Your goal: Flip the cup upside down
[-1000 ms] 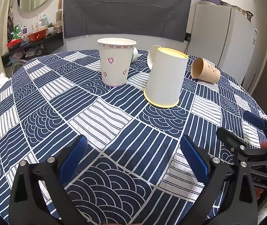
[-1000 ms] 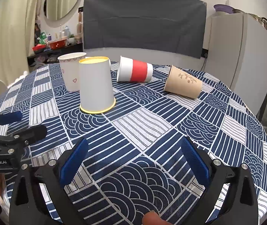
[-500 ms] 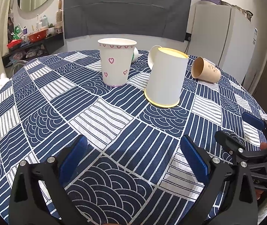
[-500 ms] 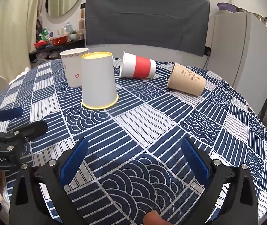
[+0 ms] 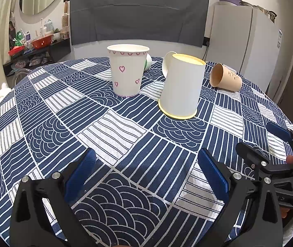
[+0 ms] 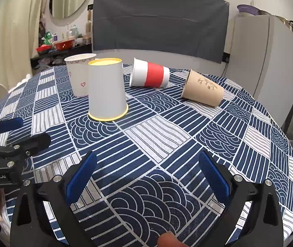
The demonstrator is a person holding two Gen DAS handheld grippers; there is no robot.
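A white cup with a yellow rim [image 5: 180,86] stands upside down on the patterned tablecloth; it also shows in the right wrist view [image 6: 106,89]. A white cup with pink hearts [image 5: 127,70] stands upright behind it to the left, partly hidden in the right wrist view [image 6: 76,75]. A red-banded cup [image 6: 149,75] and a brown cup [image 6: 203,88] lie on their sides. My left gripper [image 5: 146,170] and right gripper [image 6: 146,171] are both open and empty, low over the near table, well short of the cups.
The round table [image 6: 249,144] drops off at the right and near edges. A white fridge [image 6: 270,57] stands right, a dark panel [image 6: 158,26] behind, a cluttered shelf [image 5: 35,45] at the far left. Each gripper shows in the other's view [image 5: 278,154] [image 6: 6,142].
Both grippers have drawn slightly back and shifted; the cups have not moved. Both stay open.
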